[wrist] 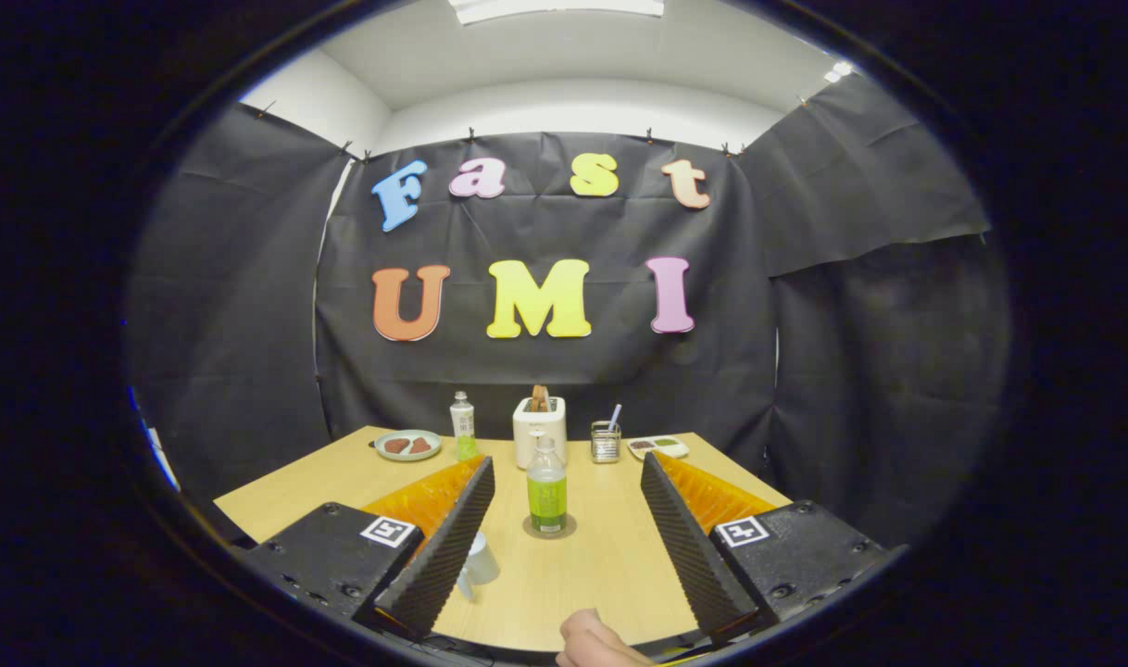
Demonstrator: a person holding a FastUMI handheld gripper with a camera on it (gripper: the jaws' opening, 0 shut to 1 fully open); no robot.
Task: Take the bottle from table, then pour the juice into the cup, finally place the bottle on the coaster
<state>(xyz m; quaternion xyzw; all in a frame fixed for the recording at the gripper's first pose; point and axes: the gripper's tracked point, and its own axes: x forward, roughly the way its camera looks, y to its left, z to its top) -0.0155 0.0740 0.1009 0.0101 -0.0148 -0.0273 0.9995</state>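
A clear bottle (546,489) with green juice and a green label stands upright on a round dark coaster (549,529) in the middle of the wooden table (610,565). It sits between and slightly beyond my fingers. My gripper (564,477) is open, with nothing between the fingers. A pale translucent cup (477,561) rests on the table close to the inner side of the left finger (453,547), partly hidden by it.
Along the table's far edge stand a plate with brown pieces (407,446), a second bottle (462,426), a white toaster (539,428), a small wire holder (606,442) and a tray (658,446). A hand (594,643) shows near the table's front edge.
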